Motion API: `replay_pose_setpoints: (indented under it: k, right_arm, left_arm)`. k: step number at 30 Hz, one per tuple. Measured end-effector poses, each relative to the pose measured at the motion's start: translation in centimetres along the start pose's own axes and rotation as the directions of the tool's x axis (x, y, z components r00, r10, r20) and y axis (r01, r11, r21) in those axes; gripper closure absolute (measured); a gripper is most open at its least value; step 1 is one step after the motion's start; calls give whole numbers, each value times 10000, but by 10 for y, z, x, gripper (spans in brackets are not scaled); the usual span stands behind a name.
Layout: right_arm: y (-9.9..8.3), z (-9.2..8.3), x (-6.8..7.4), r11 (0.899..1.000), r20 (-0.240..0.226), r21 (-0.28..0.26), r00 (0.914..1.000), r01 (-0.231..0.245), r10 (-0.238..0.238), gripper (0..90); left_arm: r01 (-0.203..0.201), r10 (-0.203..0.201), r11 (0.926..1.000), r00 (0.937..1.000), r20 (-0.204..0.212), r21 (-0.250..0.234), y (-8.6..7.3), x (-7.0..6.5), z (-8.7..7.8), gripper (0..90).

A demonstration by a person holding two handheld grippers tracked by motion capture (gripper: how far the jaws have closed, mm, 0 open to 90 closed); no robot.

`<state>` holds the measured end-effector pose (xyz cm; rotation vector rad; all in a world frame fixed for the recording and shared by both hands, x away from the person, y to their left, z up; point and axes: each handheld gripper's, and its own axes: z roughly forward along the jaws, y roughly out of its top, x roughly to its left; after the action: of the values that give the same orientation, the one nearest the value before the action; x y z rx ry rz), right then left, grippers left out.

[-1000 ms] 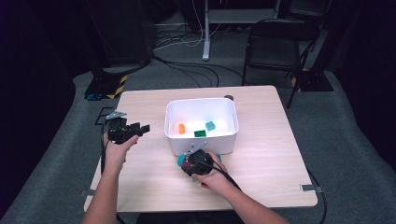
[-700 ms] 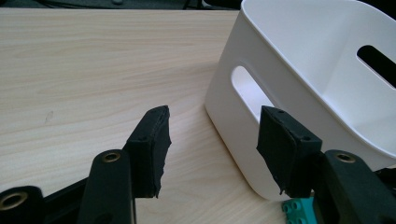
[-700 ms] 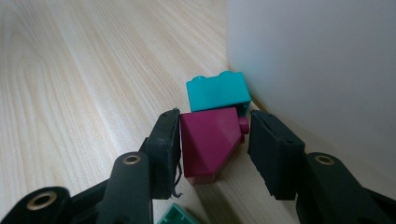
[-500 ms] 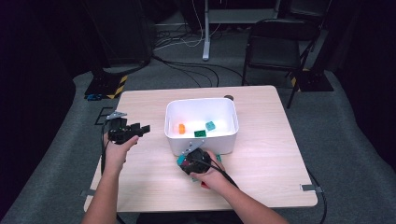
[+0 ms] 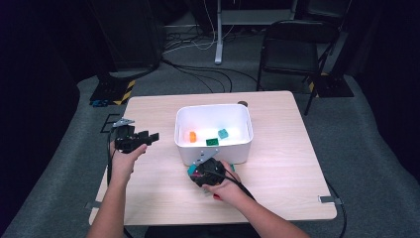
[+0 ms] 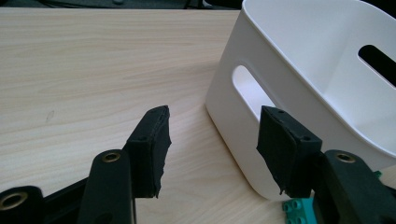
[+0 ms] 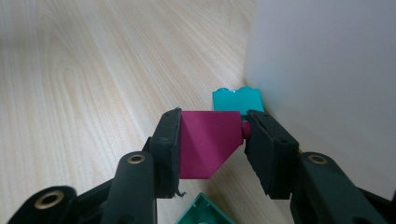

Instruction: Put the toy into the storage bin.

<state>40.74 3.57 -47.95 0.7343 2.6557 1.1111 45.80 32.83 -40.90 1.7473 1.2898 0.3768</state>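
Right gripper (image 7: 212,140): I read it as pinching the magenta block (image 7: 205,142); both pads press on its sides, the studs turned toward the pad nearer the bin; in the high view the right gripper (image 5: 198,168) sits low at the bin's near wall, my hand behind it.

Magenta block: wedge-shaped, sloped face turned up; clamped between the jaws; whether it rests on the table or hangs just above it I cannot tell.

Teal brick (image 7: 236,99): just beyond the jaw tips, against the bin's outer wall; touching or nearly touching the far edge of the magenta block, I cannot tell which.

Green piece (image 7: 203,211): beneath the jaws at the near edge of the right gripper view; only a corner visible.

White bin (image 7: 327,79): close beside the right gripper, on the side of the stud-facing pad; in the high view it holds an orange block (image 5: 191,136), a dark green brick (image 5: 212,142) and a teal block (image 5: 223,133).

Left gripper (image 6: 212,140): jaws spread, nothing between them; bare table (image 6: 93,70) ahead; the bin's handled end wall stands just past one jaw tip; a teal brick lies under that same jaw.

Left gripper, high view (image 5: 141,139): well apart from the right one; pointing toward the bin.
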Motion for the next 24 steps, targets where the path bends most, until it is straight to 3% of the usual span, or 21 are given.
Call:
replay_pose_setpoints:
  k: [6,10,24]
  right_arm:
    - [5,-10,4,9999,-95,-107,10000,-7,6,563]
    - [9,-19,7,9994,-207,-188,9994,278,-282,563]
    - [27,-55,4,9986,-756,-513,9970,111,-150,563]
  left_arm:
    - [37,-37,10000,10000,-15,1,0,1,0,434]
    - [62,-62,10000,10000,-19,-4,0,2,0,434]
    - [137,-138,9999,9999,-31,-23,0,4,-1,434]
